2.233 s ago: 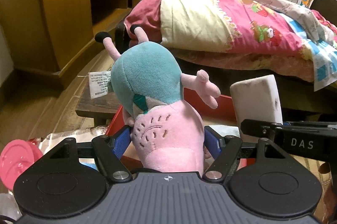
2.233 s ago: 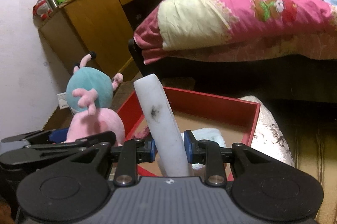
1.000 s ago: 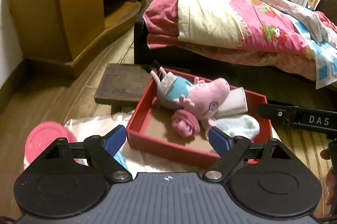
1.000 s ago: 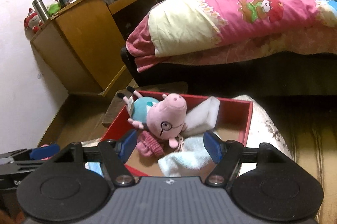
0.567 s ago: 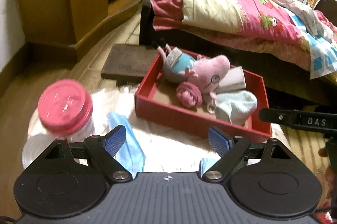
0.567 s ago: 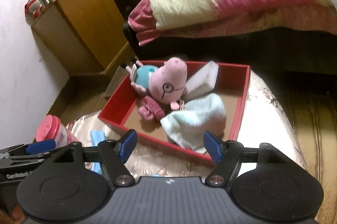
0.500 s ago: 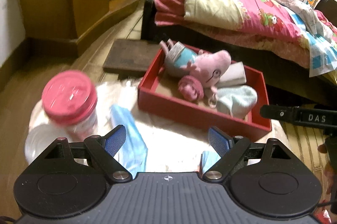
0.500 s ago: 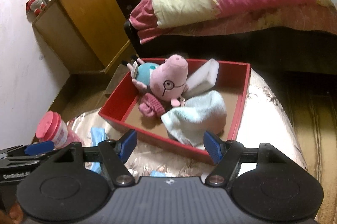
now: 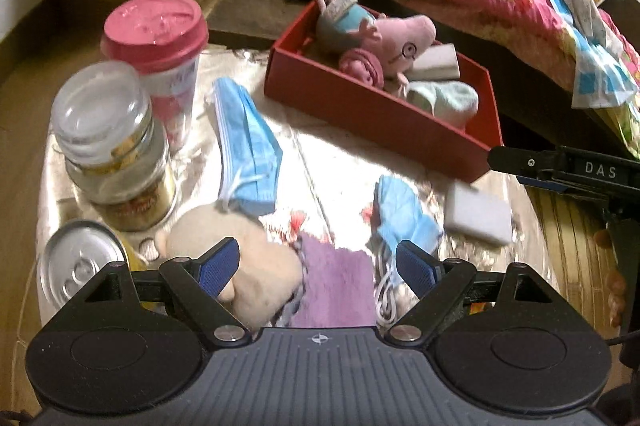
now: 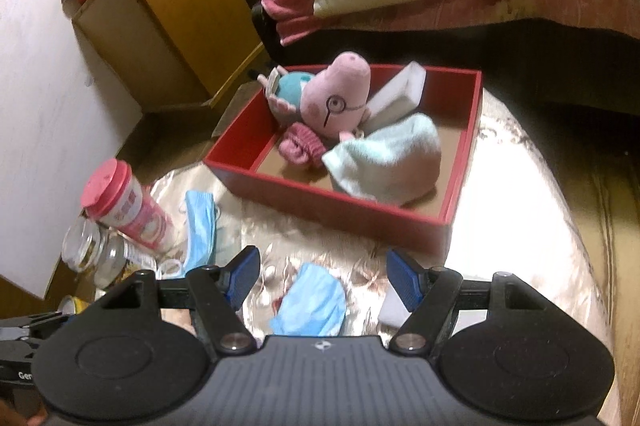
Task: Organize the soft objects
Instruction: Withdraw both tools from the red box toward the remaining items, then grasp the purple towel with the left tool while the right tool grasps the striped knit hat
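Left wrist view: left gripper (image 9: pixel 318 264) fingers spread over the beige plush (image 9: pixel 244 258), risking toppling the soda can (image 9: pixel 80 272) just left.

A: Left gripper (image 9: pixel 318 262) clearance?
B: Jaws wide apart over beige plush (image 9: pixel 256 266) and purple cloth (image 9: pixel 336 282). Can (image 9: pixel 78 272), glass jar (image 9: pixel 112 149), pink-lidded cup (image 9: pixel 160 37) crowd its left.
A: Right gripper (image 10: pixel 322 276)?
B: Bare cloth ahead to the red box (image 10: pixel 320 201); blue mask (image 10: pixel 312 306) between its jaws.
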### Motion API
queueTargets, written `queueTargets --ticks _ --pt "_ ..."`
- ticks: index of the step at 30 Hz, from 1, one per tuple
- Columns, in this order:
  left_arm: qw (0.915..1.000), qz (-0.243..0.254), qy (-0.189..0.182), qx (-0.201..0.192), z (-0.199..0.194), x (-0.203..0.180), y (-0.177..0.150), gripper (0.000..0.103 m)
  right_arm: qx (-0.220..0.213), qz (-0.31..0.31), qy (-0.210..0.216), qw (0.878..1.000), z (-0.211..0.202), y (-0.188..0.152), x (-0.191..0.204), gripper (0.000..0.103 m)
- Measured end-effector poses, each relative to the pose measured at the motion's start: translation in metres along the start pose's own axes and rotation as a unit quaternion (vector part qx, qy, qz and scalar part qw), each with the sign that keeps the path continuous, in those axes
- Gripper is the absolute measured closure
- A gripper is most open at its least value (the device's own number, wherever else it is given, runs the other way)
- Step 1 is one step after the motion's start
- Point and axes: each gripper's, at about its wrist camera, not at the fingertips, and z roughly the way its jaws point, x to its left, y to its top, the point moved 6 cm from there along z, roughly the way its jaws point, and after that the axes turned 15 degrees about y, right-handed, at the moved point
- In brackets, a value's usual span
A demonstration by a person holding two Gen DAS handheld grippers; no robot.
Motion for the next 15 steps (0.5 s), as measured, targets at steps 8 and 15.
queueTargets --ticks 8,15 --pt "0.9999 0.004 -0.001 0.011 0.002 0.001 -0.011 0.020 0.017 0.002 -0.012 1.000 -0.003 -0.027 0.001 0.056" --pt "0.9990 0.032 -0.012 0.028 0.006 -0.013 -0.029 0.020 0.042 0.015 -0.014 0.999 -0.007 -0.063 0.000 0.056"
